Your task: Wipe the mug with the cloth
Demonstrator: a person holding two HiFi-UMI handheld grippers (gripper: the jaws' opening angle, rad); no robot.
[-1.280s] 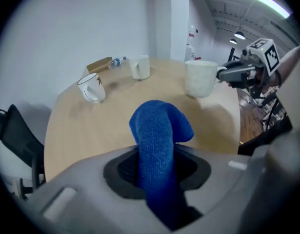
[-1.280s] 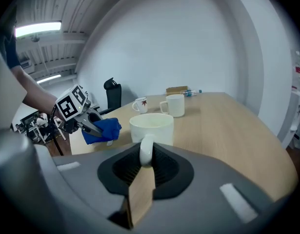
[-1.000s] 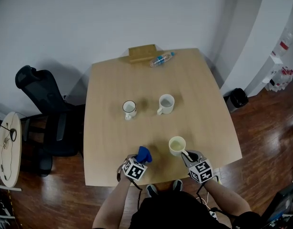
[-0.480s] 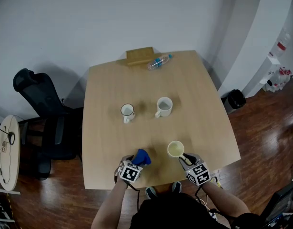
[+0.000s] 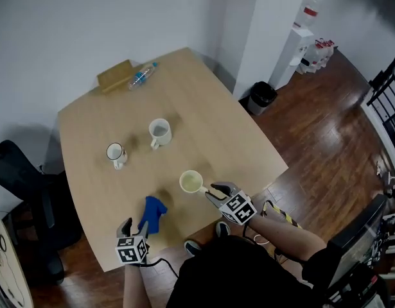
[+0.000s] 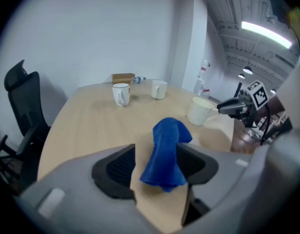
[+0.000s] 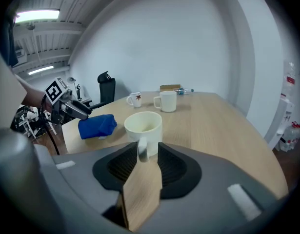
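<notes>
Cream mug (image 5: 192, 182) is standing upright near the front edge of the light wooden table (image 5: 242, 140), with its handle pointing back at the person. The handle is sitting between the jaws of the right gripper (image 5: 215, 191). Those jaws have just been opening and are standing spread, so the pads are not squeezing the handle. The blue cloth (image 5: 153, 214) is lying bunched on the tabletop near the mug, on the person's left. It is resting between the jaws of the left gripper (image 5: 135, 228), which have just been opening to their widest and are not pinching the fabric. Both tools are tilting down toward the table from the near edge. With mug and cloth both lying free, the person appears to be letting go of them, though whether the wiping is finished is not showing. The handle-first placement is likely keeping the mug easy to take again, and the cloth is staying within reach beside it. Two more mugs, a white one (image 5: 160, 132) and a dark-rimmed one (image 5: 115, 152), are waiting well apart at mid-table.
</notes>
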